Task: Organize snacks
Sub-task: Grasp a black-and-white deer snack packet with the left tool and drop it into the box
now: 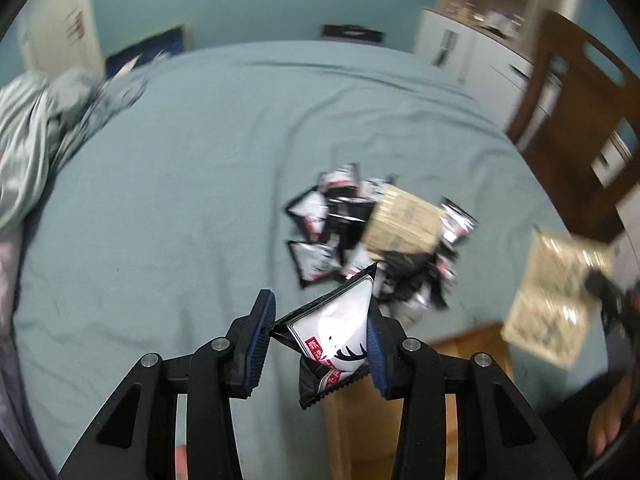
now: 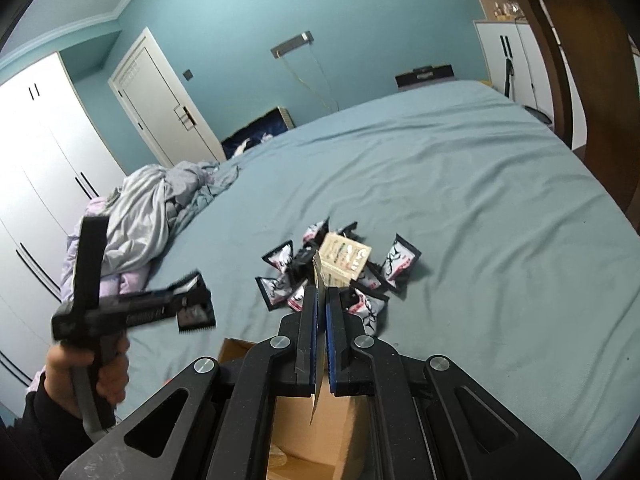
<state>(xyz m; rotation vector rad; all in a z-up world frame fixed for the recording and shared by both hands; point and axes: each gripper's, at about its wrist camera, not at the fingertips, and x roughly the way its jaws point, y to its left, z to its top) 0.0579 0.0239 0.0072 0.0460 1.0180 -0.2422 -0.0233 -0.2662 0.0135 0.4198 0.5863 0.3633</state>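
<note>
The left gripper (image 1: 318, 330) holds a black-and-white snack packet (image 1: 334, 338) between its blue-padded fingers, above the near edge of a bed (image 1: 180, 184) with a blue-green sheet. Beyond it, a pile of similar packets (image 1: 320, 220) lies on the sheet around a tan box (image 1: 404, 222). At the right, the blurred right gripper (image 1: 600, 284) holds up a pale flat packet (image 1: 552, 300).

Crumpled bedding (image 2: 152, 208) lies on the blue bed (image 2: 460, 184) near a white wardrobe (image 2: 36, 168).
</note>
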